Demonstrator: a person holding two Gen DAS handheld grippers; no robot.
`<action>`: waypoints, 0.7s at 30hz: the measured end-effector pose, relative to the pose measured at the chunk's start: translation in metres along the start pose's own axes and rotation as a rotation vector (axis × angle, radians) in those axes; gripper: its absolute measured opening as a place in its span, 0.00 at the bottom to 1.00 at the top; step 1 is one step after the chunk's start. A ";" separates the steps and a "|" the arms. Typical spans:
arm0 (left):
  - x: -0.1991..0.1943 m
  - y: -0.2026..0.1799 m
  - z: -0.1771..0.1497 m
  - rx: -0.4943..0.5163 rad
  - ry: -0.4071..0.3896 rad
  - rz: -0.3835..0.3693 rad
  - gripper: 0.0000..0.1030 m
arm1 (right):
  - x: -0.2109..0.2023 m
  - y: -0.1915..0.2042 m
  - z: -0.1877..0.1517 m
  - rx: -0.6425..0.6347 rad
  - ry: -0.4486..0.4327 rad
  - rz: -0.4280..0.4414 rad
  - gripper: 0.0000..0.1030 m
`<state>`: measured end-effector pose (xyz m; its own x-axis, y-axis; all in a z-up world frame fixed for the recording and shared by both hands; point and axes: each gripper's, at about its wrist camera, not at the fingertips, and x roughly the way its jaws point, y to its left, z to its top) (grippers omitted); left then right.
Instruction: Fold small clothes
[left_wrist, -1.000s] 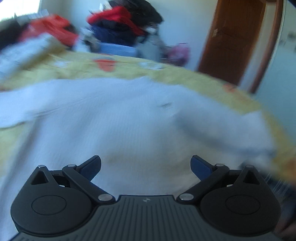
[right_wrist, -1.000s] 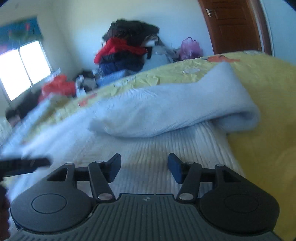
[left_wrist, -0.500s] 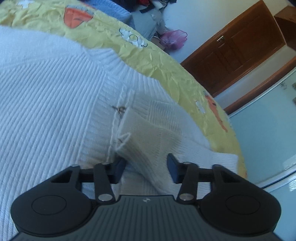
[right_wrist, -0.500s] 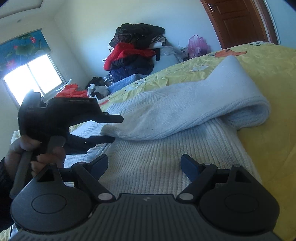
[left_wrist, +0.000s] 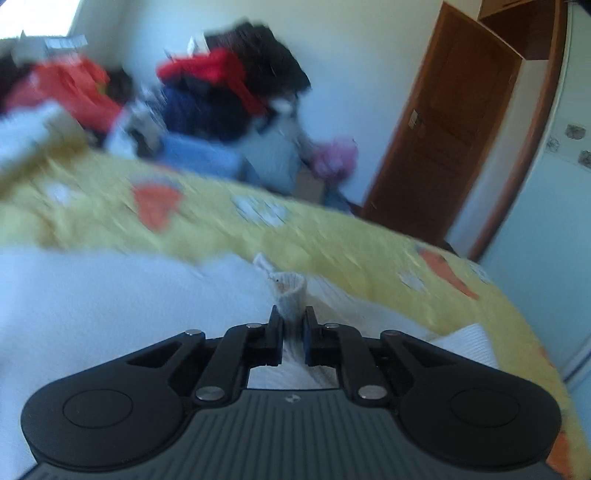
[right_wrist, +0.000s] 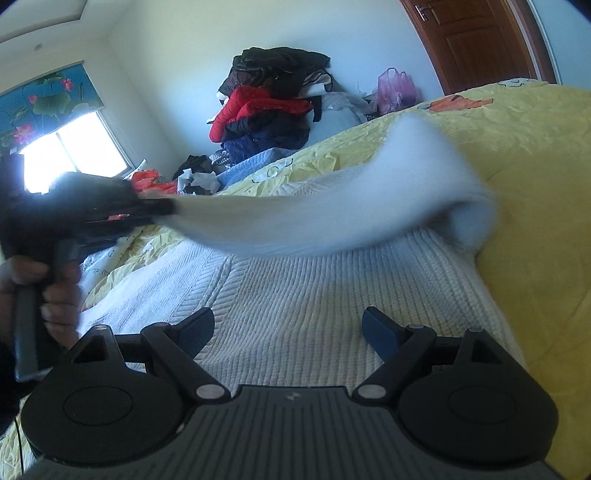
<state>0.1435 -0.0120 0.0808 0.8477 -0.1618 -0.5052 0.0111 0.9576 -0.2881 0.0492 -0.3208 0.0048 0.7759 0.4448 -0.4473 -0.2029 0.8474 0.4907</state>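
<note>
left wrist view is blurred: left gripper (left_wrist: 293, 325) pinches the sweater (right_wrist: 314, 306) sleeve cuff (left_wrist: 291, 291) at 12 o'clock; right gripper (right_wrist: 288, 328) gapes wide, holding nothing

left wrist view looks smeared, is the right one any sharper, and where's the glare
Left wrist view: motion blur smears the clothes pile and yellow bedspread; only the left hand-held gripper is crisp. Right wrist view: sharp on the white sweater, but its lifted sleeve is blurred, and the window is blown out.
</note>
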 end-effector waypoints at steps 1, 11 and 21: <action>-0.004 0.013 0.001 -0.004 -0.006 0.032 0.09 | 0.000 0.000 0.000 0.000 0.000 0.000 0.86; 0.004 0.079 -0.042 -0.083 0.142 0.184 0.15 | 0.000 0.007 0.000 -0.014 0.006 -0.014 0.85; -0.037 0.021 -0.042 0.214 -0.166 0.163 0.83 | 0.031 0.031 0.083 -0.200 -0.093 -0.153 0.86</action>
<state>0.0900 0.0037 0.0598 0.9223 0.0221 -0.3858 -0.0356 0.9990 -0.0278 0.1162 -0.3044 0.0681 0.8561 0.2862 -0.4303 -0.1856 0.9474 0.2608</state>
